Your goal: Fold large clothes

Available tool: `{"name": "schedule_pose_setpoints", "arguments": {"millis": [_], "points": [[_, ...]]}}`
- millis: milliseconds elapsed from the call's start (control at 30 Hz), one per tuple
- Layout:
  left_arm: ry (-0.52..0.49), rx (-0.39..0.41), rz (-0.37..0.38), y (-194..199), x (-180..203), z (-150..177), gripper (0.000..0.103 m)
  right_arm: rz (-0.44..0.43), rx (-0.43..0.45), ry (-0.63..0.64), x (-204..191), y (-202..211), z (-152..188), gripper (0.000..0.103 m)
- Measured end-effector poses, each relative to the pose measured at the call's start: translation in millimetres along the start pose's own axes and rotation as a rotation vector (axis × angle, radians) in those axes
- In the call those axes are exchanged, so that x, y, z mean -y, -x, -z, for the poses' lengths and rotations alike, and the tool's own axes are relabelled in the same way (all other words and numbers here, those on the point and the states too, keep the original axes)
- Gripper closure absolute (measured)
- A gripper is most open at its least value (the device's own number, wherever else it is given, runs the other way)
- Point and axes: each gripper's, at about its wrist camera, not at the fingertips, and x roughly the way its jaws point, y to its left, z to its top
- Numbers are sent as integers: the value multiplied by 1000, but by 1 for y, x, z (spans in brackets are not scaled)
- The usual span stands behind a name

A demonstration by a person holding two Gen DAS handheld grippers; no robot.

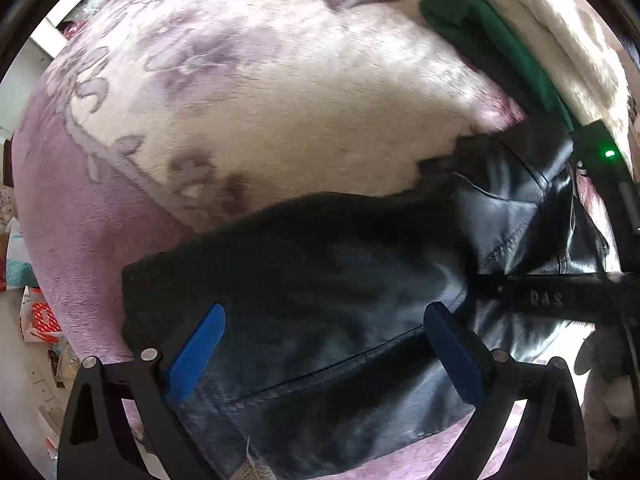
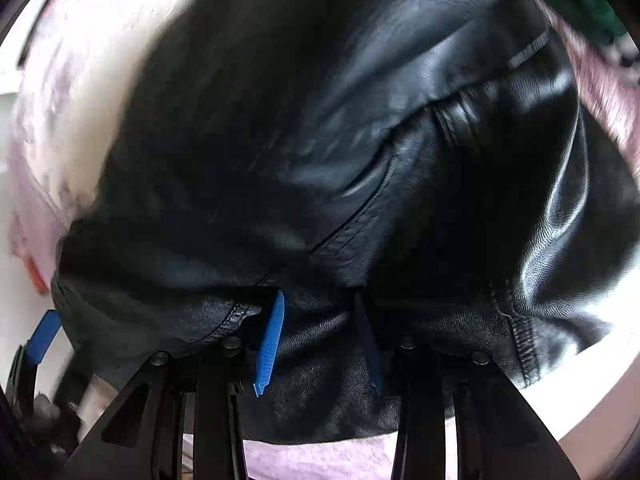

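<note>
A black leather jacket lies crumpled on a bed, its dark lining edge toward the left. My left gripper hovers just over it, pointing down; its blue pads stand wide apart and touch nothing. In the right wrist view the jacket fills nearly the whole picture. My right gripper has a bunched fold of the leather pinched between its blue pads. A black part of the right tool reaches in from the right edge of the left wrist view.
The bed is covered by a lilac and cream floral plush blanket. A folded green garment and a white fluffy one lie at the far right. Boxes and clutter sit on the floor beyond the bed's left edge.
</note>
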Motion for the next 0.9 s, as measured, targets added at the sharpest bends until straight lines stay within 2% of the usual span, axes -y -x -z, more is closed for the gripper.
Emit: {"name": "schedule_pose_setpoints", "arguments": {"millis": [33, 67, 133, 167, 233, 300, 400, 467, 533, 600, 700, 800, 900], "points": [[-9, 6, 10, 0, 7, -2, 0, -2, 3, 19, -1, 4, 1, 63], [-37, 26, -30, -1, 13, -3, 0, -37, 13, 21, 5, 11, 5, 63], [-55, 21, -23, -7, 27, -7, 0, -186, 81, -59, 41, 37, 24, 62], [-60, 17, -20, -12, 32, -8, 0, -229, 117, -123, 66, 49, 38, 60], [-75, 5, -31, -29, 42, -11, 0, -299, 207, -235, 121, 71, 67, 37], [-95, -17, -66, -50, 47, -15, 0, -329, 287, -358, 178, 78, 95, 21], [-65, -26, -37, -60, 42, -20, 0, -396, 286, -436, 246, 51, 106, 19], [-64, -22, -33, -60, 42, -20, 0, -491, 271, -444, 278, 28, 99, 19], [-64, -10, -36, -60, 43, -19, 0, -667, 283, -431, 286, 0, 81, 18], [-59, -6, -39, -59, 44, -16, 0, -767, 340, -431, 287, -5, 67, 17], [-55, -6, -45, -60, 46, -15, 0, -843, 409, -410, 284, -6, 57, 17], [-57, -9, -45, -57, 44, -11, 0, -940, 422, -395, 287, -2, 51, 17], [-55, -9, -47, -57, 44, -10, 0, -948, 415, -368, 277, -3, 38, 17]]}}
